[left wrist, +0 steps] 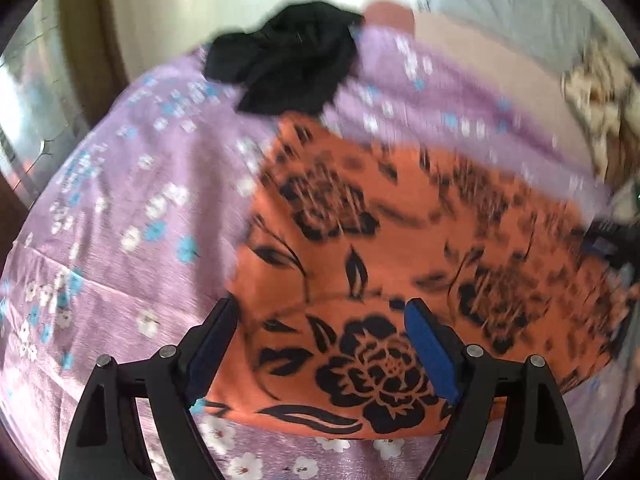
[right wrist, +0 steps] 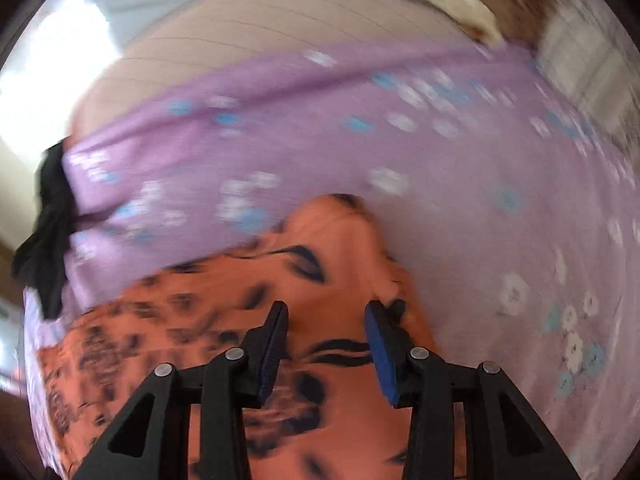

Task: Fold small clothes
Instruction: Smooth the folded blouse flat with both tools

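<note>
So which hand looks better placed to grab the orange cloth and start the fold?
The right, probably. Its tool sits over a raised corner of the orange cloth, jaws narrow, not yet pinching. The left tool hangs wide open over the cloth's flat part.

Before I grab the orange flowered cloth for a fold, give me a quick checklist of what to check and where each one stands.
1. Left claw open over the orange cloth: ok.
2. Right claw open, cloth not pinched: ok.
3. Orange cloth lying flat: not ok, a fold rises ahead of the right claw.
4. Black garment apart from the orange cloth: cannot tell, the edges look close.
5. Purple flowered sheet smooth under the cloth: ok.
6. Views sharp enough to aim: not ok, both blurred.
</note>
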`<state>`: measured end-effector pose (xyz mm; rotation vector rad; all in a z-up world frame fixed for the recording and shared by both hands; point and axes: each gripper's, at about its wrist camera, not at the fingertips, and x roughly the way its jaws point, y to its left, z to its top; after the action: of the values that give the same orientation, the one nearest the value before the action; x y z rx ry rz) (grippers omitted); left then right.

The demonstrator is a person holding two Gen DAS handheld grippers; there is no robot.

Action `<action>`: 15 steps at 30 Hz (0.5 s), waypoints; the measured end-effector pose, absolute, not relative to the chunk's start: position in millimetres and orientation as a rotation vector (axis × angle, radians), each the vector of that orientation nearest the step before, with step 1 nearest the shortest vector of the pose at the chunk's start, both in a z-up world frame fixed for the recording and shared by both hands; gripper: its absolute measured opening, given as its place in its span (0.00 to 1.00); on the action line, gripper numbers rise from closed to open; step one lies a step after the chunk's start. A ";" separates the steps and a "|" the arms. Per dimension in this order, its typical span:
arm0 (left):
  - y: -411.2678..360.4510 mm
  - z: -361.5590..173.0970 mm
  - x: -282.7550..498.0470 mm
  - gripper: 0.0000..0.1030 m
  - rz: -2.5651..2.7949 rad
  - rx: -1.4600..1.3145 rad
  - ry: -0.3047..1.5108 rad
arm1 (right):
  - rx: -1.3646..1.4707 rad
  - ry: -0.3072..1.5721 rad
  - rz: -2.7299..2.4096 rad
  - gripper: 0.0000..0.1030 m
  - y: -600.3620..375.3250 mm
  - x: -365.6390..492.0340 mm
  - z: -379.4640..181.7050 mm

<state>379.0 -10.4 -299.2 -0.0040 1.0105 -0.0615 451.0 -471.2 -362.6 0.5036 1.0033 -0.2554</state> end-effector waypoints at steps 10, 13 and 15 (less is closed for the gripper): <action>-27.0 -298.6 377.0 0.84 -0.079 0.062 0.972 | 0.414 0.981 -0.062 0.39 -413.9 363.1 -321.4; -27.8 -287.8 370.1 0.84 -0.096 0.053 0.921 | 0.389 0.997 -0.014 0.39 -396.5 339.1 -323.9; -32.5 -282.9 361.9 0.84 -0.105 0.049 0.891 | 0.388 1.023 -0.008 0.39 -388.4 326.1 -330.0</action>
<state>361.9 -32.5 -282.9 0.0489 0.8911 -0.1047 326.1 -388.4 -330.0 0.3879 1.0234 -0.0084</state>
